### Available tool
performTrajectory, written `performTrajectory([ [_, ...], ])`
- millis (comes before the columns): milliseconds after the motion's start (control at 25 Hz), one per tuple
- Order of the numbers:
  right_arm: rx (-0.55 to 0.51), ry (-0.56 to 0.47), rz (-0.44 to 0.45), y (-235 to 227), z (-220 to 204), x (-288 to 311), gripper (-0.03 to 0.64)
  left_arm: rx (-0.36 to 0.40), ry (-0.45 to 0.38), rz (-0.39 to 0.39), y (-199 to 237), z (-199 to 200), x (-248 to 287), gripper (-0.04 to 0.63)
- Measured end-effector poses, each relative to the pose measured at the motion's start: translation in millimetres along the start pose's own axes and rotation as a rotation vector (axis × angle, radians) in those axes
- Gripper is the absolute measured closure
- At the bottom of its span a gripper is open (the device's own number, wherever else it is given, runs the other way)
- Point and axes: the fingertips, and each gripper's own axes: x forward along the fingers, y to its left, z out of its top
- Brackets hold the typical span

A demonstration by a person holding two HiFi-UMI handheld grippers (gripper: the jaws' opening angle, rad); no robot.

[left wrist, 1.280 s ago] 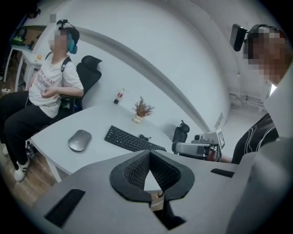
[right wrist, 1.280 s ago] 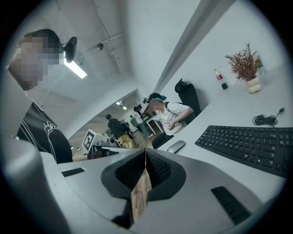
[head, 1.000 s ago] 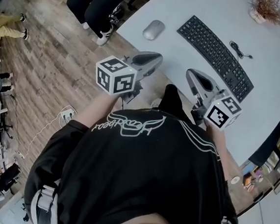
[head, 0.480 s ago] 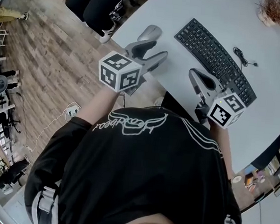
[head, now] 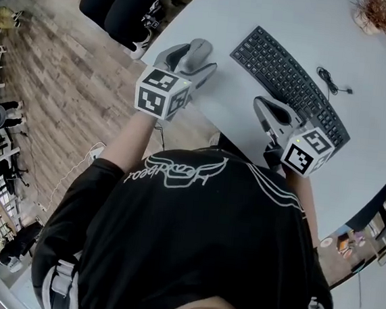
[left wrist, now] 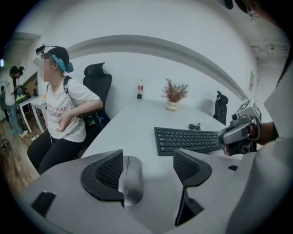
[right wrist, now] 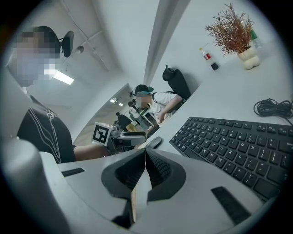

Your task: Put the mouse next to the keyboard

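the left gripper [left wrist: 149, 176] stands with its jaws spread wide, and they have just been opening. the mouse [left wrist: 130, 180] lies between them on the table [head: 227, 11], flat and not squeezed. in the left gripper view it sits close against the pad on the view's left, partly tucked behind that jaw's lower edge, with a clear strip of bare table between it and the other pad. its front end with the scroll wheel points away from the gripper. in the head view the two jaws flank the mouse near the table's edge.

the right gripper [right wrist: 145, 162] has its jaws pressed together with nothing between them. it hovers over the near edge of the table, just beside the keyboard [head: 289, 75] and well apart from the mouse.

beyond the mouse the keyboard lies at an angle across the table. the mouse is off its left end, near it but not touching. past the keyboard's far side a coiled cable [head: 330, 72] lies on the table. further on stand a dried plant in a pale pot [left wrist: 174, 93] and a small bottle [left wrist: 140, 89]. a seated person [left wrist: 64, 114] is at the table's far left side.
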Motion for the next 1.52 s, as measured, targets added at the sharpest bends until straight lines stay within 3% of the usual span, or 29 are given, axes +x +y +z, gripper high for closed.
performTrajectory([
  [360, 0.029, 0.036, 0.008, -6, -12, 0, 0.607, 0.058, 0.114, 0.039, 27, -26, 17, 0.241],
  [840, 0.055, 0.052, 0.010, -12, -20, 0, 0.607, 0.068, 0.228, 0.000, 36, -53, 33, 0.241],
  [1520, 0.073, 0.046, -0.008, -13, -20, -1, 0.607, 0.070, 0.275, 0.042, 42, -60, 39, 0.285],
])
